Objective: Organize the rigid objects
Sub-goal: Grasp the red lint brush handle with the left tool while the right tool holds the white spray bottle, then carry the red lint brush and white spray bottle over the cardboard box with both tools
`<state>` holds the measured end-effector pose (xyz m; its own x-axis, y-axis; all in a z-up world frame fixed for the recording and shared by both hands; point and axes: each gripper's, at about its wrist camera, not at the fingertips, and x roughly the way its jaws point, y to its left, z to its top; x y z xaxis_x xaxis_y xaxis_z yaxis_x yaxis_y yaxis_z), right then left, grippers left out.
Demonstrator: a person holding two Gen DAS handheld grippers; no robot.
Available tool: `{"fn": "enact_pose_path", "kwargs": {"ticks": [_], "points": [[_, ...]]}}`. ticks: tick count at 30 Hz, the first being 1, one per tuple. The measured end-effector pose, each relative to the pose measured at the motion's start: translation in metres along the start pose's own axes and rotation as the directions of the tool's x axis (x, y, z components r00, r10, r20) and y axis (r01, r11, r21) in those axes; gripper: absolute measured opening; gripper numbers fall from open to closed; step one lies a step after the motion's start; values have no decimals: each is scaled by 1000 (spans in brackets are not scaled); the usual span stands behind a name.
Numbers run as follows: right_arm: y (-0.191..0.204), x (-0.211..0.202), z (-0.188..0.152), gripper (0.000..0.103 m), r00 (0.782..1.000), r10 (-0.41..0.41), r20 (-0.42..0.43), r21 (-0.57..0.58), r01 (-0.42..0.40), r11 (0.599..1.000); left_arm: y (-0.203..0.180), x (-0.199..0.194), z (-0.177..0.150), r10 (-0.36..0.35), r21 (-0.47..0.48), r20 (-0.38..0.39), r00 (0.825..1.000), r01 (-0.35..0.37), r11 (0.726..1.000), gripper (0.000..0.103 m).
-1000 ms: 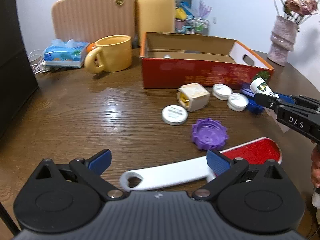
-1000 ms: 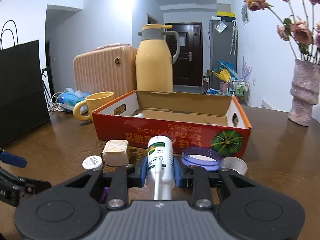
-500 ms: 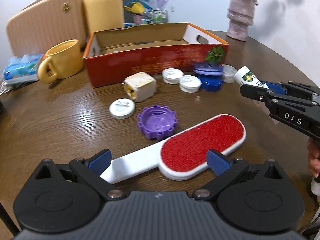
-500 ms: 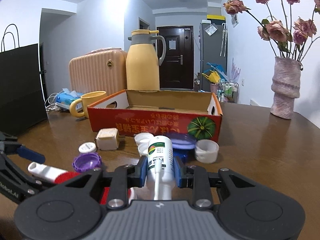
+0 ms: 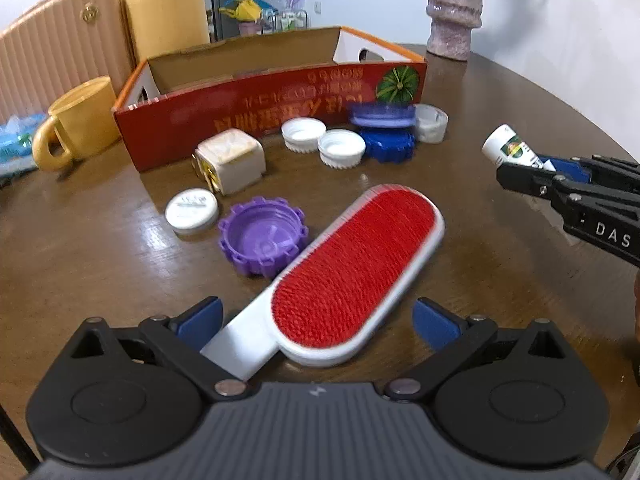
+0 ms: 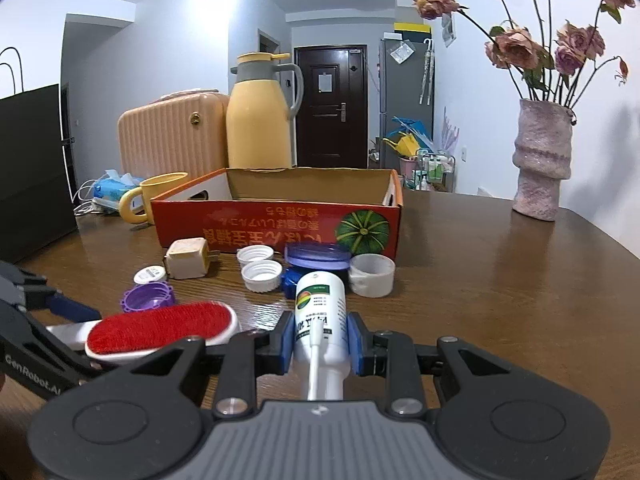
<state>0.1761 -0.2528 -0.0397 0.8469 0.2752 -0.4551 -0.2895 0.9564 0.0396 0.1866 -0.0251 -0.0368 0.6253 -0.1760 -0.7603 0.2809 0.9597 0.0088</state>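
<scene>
Lint brush and caps in front of the red box [image 5: 280, 96]
Left of the box: one yellow mug [image 5: 76, 124]; before it one brush [image 5: 352, 276] between the wide-open left gripper [image 5: 316, 318], six caps; bare table [image 6: 520, 280] right, where the right gripper [image 6: 320, 340] clamps one white bottle [image 6: 320, 312]
</scene>
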Motion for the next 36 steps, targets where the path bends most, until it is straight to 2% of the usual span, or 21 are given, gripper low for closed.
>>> {"fn": "enact_pose_path", "kwargs": {"ticks": [3, 7, 10, 11, 12, 13, 27, 36], "points": [[-4, -1, -2, 27, 1000, -3, -1, 7, 3, 1000, -4, 4, -3, -13, -21, -23, 1000, 13, 1000, 94], [-5, 0, -3, 27, 1000, 1, -4, 12, -1, 1000, -12, 0, -4, 8, -31, -8, 1000, -8, 999, 87], [-4, 0, -4, 27, 1000, 7, -4, 10, -7, 1000, -18, -1, -4, 18, -43, 3, 1000, -18, 999, 78], [-4, 1, -5, 27, 1000, 9, -4, 10, -9, 1000, -21, 0, -4, 29, -42, 10, 1000, -29, 999, 71], [-4, 0, -5, 27, 1000, 10, -4, 10, -10, 1000, -23, 0, -4, 40, -41, 19, 999, -40, 998, 60], [-4, 0, -5, 27, 1000, 10, -4, 11, -10, 1000, -25, -1, -4, 45, -42, 29, 999, -43, 998, 57], [-1, 0, -4, 27, 1000, 12, -2, 0, -12, 1000, -34, -10, -7, 51, -42, 58, 997, -49, 998, 56], [5, -1, -1, 27, 1000, 10, 2, -13, -10, 1000, -30, -24, -4, 59, -60, 105, 993, -53, 997, 56]]}}
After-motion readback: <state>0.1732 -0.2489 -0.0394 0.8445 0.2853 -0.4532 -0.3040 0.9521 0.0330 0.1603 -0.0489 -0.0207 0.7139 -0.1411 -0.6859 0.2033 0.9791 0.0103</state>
